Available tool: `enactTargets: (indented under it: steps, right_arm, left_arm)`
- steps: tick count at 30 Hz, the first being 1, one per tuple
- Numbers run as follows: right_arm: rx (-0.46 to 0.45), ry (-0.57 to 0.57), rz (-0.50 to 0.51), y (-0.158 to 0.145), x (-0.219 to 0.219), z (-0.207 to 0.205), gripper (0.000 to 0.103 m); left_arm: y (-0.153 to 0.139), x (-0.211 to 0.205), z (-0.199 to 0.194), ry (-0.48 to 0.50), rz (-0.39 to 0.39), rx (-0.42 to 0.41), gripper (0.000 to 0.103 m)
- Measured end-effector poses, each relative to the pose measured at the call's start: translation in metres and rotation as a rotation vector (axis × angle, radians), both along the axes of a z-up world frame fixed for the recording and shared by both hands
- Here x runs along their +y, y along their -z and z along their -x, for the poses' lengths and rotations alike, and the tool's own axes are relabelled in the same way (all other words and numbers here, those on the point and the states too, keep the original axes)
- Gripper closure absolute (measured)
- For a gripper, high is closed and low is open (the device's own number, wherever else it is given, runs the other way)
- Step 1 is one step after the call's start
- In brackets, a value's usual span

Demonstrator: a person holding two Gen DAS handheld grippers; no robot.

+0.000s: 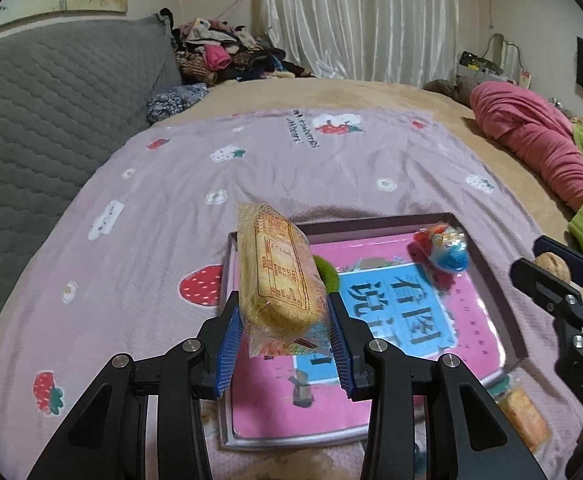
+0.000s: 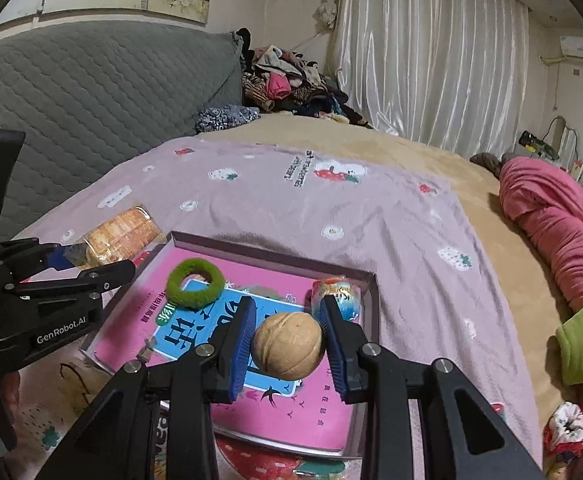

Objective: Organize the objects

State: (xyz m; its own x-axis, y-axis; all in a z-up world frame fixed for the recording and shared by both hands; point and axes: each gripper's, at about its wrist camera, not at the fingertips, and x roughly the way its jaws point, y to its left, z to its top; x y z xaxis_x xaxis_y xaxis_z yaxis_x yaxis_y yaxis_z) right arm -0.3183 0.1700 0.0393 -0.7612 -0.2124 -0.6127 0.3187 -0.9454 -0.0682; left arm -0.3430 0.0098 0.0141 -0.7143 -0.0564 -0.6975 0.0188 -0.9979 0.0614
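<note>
Clamping a wrapped biscuit packet (image 1: 279,276) between its blue pads, the left gripper (image 1: 282,340) holds it tilted above the nine o'clock edge of a shallow tray (image 1: 491,268). The tray lies on a lilac strawberry-print sheet (image 1: 151,220) and carries a pink picture book (image 1: 387,320) that nearly fills it.

The right gripper (image 2: 287,344) is closed on a walnut (image 2: 287,346), which hangs over the book's blue title panel. On the book, a fuzzy green ring (image 2: 195,282) rests toward ten o'clock of the walnut, and a foil-wrapped sweet (image 2: 337,294) sits at one o'clock, against the tray's far corner; the right finger partly hides it.

From the left wrist view, a second biscuit packet (image 1: 525,416) lies on the sheet just outside the tray's five o'clock corner, blurred, so its wrapper may or may not touch the rim. A pink rolled blanket (image 1: 531,136) lies well apart at two o'clock.
</note>
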Motion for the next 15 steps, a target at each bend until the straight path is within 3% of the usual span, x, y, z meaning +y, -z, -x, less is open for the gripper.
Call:
enactTargets:
  steps: [7,15]
  right_arm:
    - [-0.013,-0.001,0.002,0.020,0.002,0.012,0.069]
    - [-0.038,0.012,-0.029,0.049,0.002,0.035,0.069]
  left_arm:
    - [0.016,-0.001,0.007,0.012,-0.050,0.014,0.061]
    - [0.043,-0.001,0.021,0.028,-0.037,-0.007,0.061]
